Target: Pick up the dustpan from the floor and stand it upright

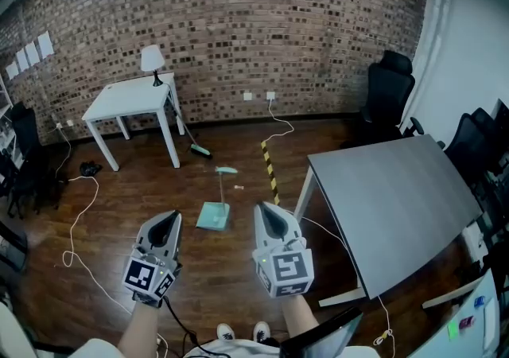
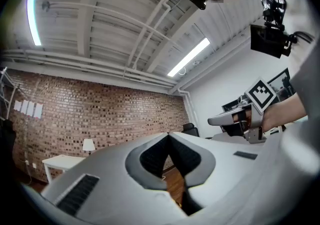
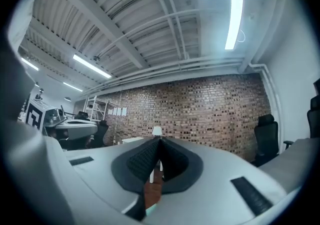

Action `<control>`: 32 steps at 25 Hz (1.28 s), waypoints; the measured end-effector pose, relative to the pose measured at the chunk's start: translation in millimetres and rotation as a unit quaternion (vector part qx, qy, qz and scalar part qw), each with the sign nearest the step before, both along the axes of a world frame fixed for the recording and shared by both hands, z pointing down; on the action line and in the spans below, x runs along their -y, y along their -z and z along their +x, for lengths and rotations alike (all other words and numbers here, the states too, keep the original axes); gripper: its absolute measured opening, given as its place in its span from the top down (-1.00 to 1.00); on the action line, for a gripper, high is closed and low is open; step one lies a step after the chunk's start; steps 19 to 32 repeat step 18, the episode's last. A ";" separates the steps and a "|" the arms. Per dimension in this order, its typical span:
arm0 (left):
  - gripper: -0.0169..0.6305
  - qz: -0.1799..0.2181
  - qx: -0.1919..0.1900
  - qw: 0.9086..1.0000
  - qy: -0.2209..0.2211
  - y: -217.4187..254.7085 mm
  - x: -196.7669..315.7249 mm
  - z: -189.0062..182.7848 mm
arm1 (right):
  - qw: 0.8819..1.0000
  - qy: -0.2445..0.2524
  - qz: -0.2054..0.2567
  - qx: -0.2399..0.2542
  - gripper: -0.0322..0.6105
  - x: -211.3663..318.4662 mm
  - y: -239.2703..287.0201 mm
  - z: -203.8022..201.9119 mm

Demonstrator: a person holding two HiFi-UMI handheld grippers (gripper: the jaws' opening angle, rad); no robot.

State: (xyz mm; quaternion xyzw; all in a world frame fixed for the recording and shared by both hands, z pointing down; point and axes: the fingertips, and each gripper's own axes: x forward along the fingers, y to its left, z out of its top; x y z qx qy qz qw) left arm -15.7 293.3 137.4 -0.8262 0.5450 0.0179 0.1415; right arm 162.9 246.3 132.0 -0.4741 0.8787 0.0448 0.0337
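We hold the left tool (image 1: 173,218) and right tool (image 1: 262,210) pinched closed, both empty. The dustpan (image 1: 213,216) lies flat on the floor (image 1: 119,205) at twelve o'clock.

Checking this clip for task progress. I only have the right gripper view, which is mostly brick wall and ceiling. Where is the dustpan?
Observer: In the head view the dustpan lies flat on the wooden floor, ahead of the left tongs and the right tongs. Neither touches it.
Operator: Is anything in the left tongs?
Observer: No. The left gripper view shows them shut with nothing between them.
Operator: Is anything lying close to the dustpan?
Observer: A yellow-and-black striped strip lies on the floor to the right of its handle, apart from it.
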 end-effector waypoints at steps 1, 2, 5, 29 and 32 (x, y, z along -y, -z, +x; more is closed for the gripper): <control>0.91 0.001 0.000 1.000 -0.001 0.3 -1.9 1.1 | 1.000 0.000 -0.001 0.000 0.98 -1.1 -0.8 0.2; 0.91 0.001 0.000 1.000 -0.002 0.0 -3.4 2.0 | 1.000 0.000 -0.002 0.001 0.98 -1.8 -1.6 0.8; 0.91 0.001 -0.001 1.000 -0.003 -0.5 -5.4 3.2 | 1.000 -0.002 -0.005 0.001 0.98 -1.9 -2.5 2.4; 0.91 0.004 -0.003 1.000 -0.004 3.6 -2.1 7.1 | 1.000 0.002 -0.001 -0.006 0.98 0.4 1.0 5.1; 0.91 0.004 -0.003 1.000 -0.004 3.6 -2.1 7.1 | 1.000 0.002 -0.001 -0.006 0.98 0.4 1.0 5.1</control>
